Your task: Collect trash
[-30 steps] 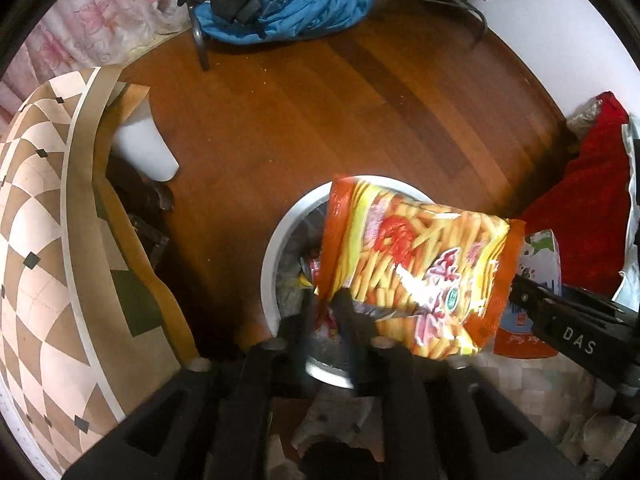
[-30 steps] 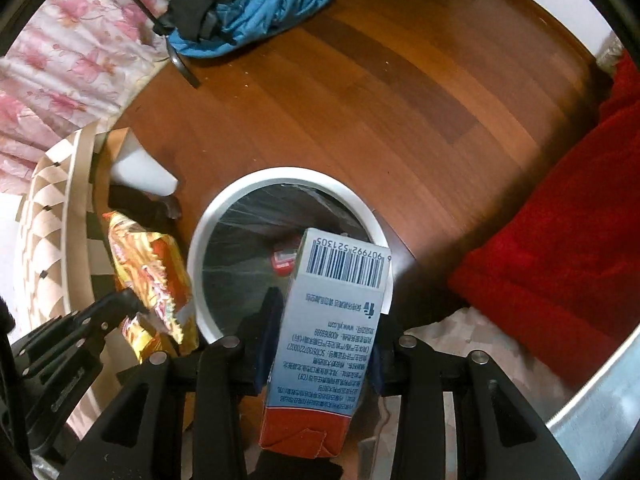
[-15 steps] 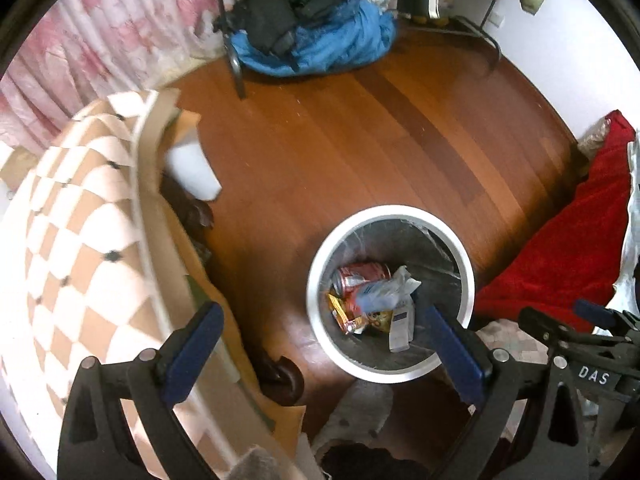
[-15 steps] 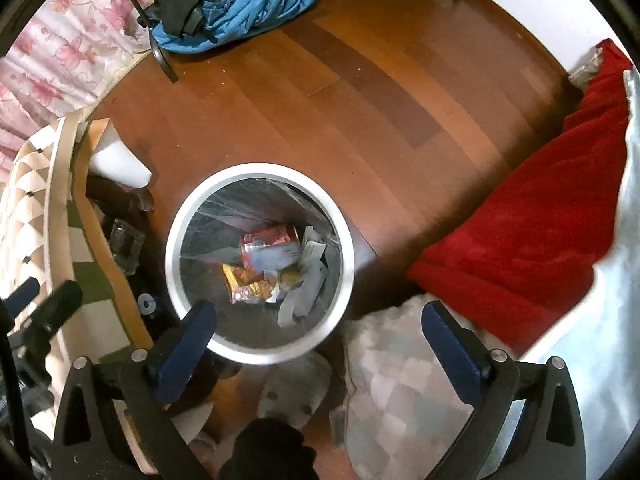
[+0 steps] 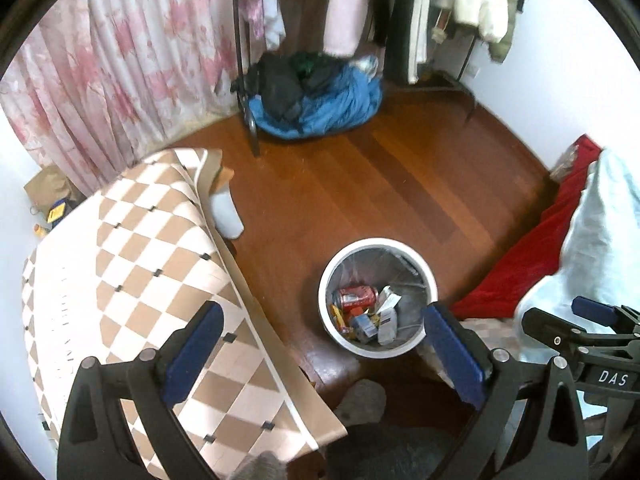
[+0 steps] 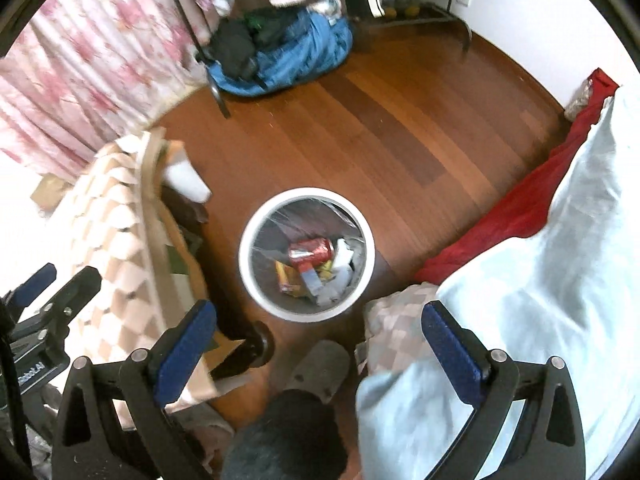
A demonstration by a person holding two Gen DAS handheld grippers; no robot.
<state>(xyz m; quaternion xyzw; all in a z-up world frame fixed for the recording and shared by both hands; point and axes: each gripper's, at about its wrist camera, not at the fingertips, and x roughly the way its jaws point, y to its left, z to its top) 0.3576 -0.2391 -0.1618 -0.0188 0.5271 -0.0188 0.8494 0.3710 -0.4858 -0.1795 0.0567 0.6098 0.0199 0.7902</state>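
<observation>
Our left gripper (image 5: 322, 346) and right gripper (image 6: 320, 340) both gape wide, holding nothing, above the white bin (image 6: 256, 228). Inside it we see the red can (image 6: 311, 249), snack bag (image 6: 285, 276) and carton (image 5: 389, 318) lying together.

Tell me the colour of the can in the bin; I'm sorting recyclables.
Red, with a silvery end. The can lies on its side in the white bin, clearest in the right wrist view.

Soft daylight comes through the pink curtain (image 5: 100, 80) at upper left, and the wall (image 5: 560, 60) at upper right glares white. Fisheye bending curves the floor (image 6: 380, 128) toward black corners. The right view is slightly smeared at left.
</observation>
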